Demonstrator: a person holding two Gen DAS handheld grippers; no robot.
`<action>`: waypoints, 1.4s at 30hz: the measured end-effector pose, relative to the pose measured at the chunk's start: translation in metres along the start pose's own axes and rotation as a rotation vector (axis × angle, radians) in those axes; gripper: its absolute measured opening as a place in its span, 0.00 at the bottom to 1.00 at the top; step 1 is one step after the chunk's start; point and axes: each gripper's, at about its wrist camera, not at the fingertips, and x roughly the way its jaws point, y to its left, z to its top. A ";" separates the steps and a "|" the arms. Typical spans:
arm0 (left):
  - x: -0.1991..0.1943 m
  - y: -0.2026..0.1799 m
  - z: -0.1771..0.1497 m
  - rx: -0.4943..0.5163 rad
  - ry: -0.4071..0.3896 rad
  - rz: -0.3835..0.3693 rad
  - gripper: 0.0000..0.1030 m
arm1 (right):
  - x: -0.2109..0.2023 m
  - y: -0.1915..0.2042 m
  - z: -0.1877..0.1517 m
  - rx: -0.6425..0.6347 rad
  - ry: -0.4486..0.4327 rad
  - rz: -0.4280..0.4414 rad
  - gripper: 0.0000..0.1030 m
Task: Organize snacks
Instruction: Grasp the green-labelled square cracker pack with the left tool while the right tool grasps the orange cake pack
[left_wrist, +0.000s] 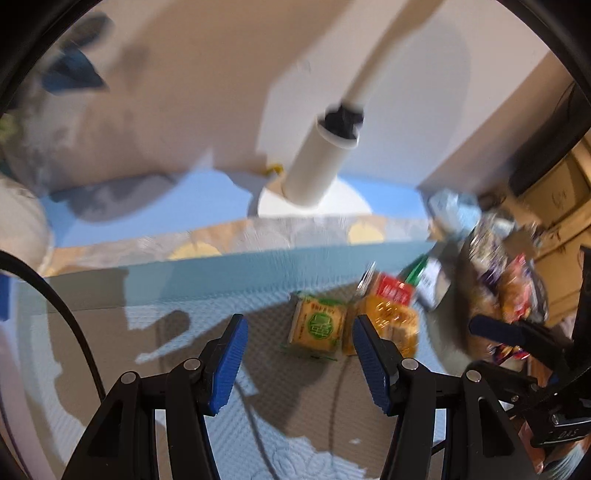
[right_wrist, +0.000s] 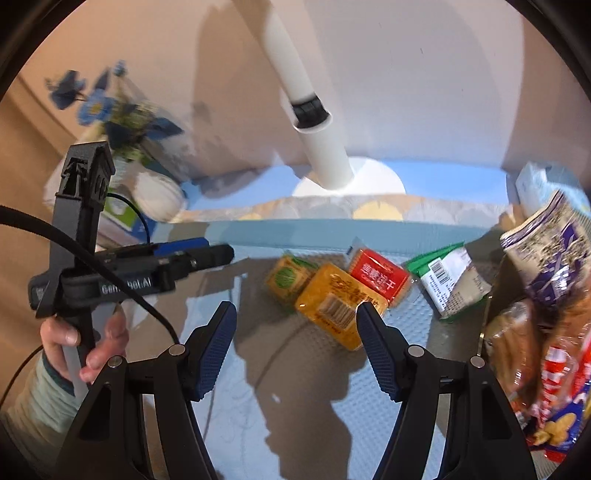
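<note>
Small snack packs lie together on the blue mat: a yellow pack with a green emblem (left_wrist: 317, 326) (right_wrist: 288, 277), a yellow-orange pack (left_wrist: 388, 325) (right_wrist: 338, 301), a red pack (left_wrist: 393, 290) (right_wrist: 378, 277) and a green-and-white packet (right_wrist: 452, 282). My left gripper (left_wrist: 297, 354) is open and empty, just short of the yellow packs. My right gripper (right_wrist: 295, 343) is open and empty, its right finger beside the yellow-orange pack. The left gripper (right_wrist: 218, 255) also shows from the side in the right wrist view.
A pile of larger snack bags (right_wrist: 546, 332) fills a container at the right edge, also in the left wrist view (left_wrist: 498, 280). A white lamp pole with round base (right_wrist: 325, 147) stands behind the mat. Blue flowers and white objects (right_wrist: 110, 110) sit at back left.
</note>
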 end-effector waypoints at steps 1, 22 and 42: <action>0.011 0.000 0.000 0.002 0.021 -0.007 0.55 | 0.007 -0.002 0.001 0.002 0.008 -0.009 0.65; 0.056 0.018 0.015 -0.033 0.096 -0.098 0.55 | 0.072 -0.014 0.010 -0.075 0.176 -0.016 0.65; 0.076 -0.014 0.005 0.027 0.169 -0.105 0.57 | 0.064 -0.012 -0.059 -0.055 0.205 -0.138 0.55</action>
